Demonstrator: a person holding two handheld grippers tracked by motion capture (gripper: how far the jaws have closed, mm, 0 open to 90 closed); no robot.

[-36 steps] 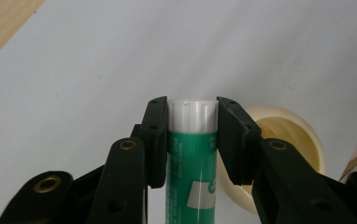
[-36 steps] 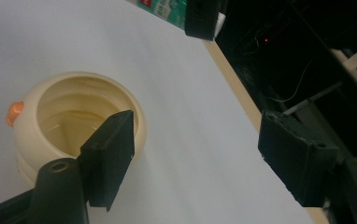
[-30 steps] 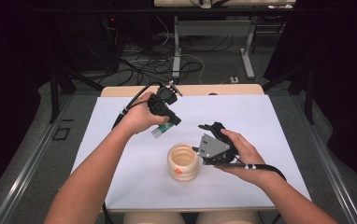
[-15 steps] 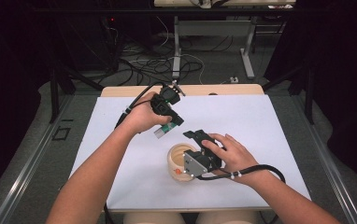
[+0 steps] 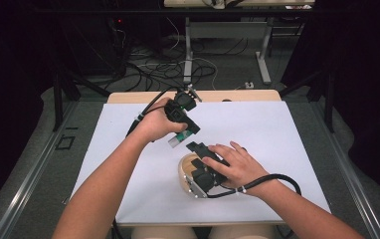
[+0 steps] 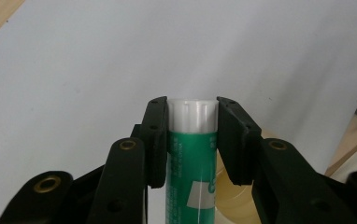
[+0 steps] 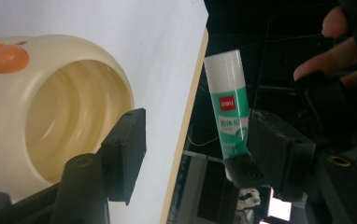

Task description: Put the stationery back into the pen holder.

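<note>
left gripper [image 5: 184, 133]: jaws clamped on green glue stick [image 6: 189, 158], white cap beyond the tips, held above the white sheet [image 5: 277, 134] | right gripper [image 5: 198, 157]: jaws part-spread, just been closing, nothing pressed between them, poised at the rim of the cream cup [image 7: 50, 121] | cup: on the sheet near the front edge, just below the glue stick

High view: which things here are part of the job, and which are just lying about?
In the job:
- glue stick, clamped in the left gripper
- cream cup, with the right gripper at its rim

Lying about:
- floor cables
- white table is only the work surface
</note>
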